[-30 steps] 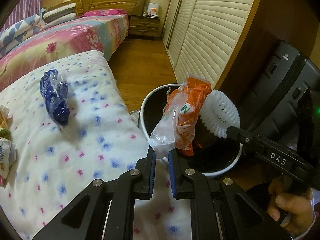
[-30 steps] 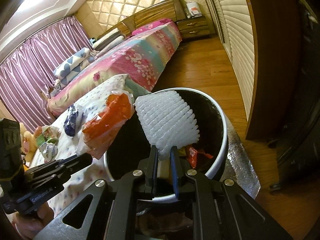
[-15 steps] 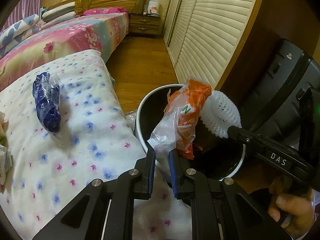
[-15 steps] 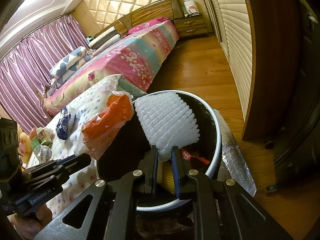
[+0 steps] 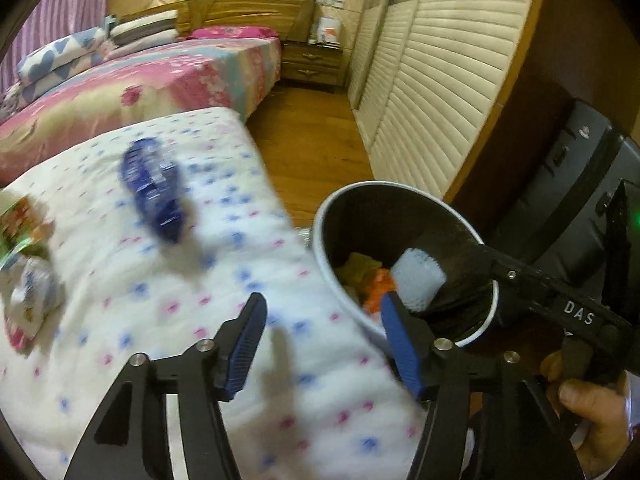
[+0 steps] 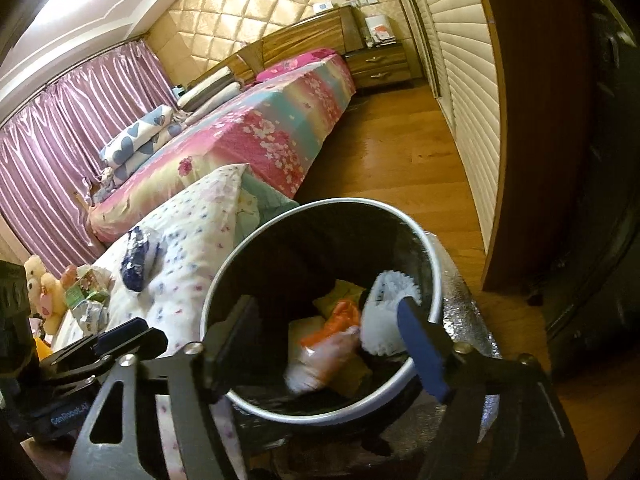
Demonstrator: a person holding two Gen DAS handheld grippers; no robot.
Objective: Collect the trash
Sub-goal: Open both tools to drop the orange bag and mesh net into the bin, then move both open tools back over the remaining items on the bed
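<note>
Hovering — your right gripper (image 6: 340,344): it hangs over the bin mouth, its jaws have just been opening and stand wide apart, nothing between them.
Your left gripper (image 5: 320,344): jaws have also just been opening and are released; it sits above the edge of the spotted quilt (image 5: 160,320), its right finger over the bin's rim, with nothing gripped.
Your right hand (image 5: 592,412): visible at the lower right of the left wrist view, wrapped round the right gripper's handle.
Trash bin (image 6: 224,280): round, white-rimmed, black-lined, standing on the wooden floor (image 6: 384,160) just beside the quilt.
White foam fruit net (image 6: 384,316): lying inside the bin against its right wall.
Orange-and-clear wrapper (image 6: 328,340): inside the bin too, beside the foam net, over some yellowish trash.
Blue wrapper (image 5: 154,196): lying on the quilt, well apart from the bin, blurred.
Other wrappers (image 5: 28,280): a small heap at the quilt's far left edge, near the soft toys (image 6: 40,292).
Bed (image 6: 256,132): beyond the quilt, with a pink floral cover.
Nightstand (image 6: 380,66): at the far wall beside the bed.
</note>
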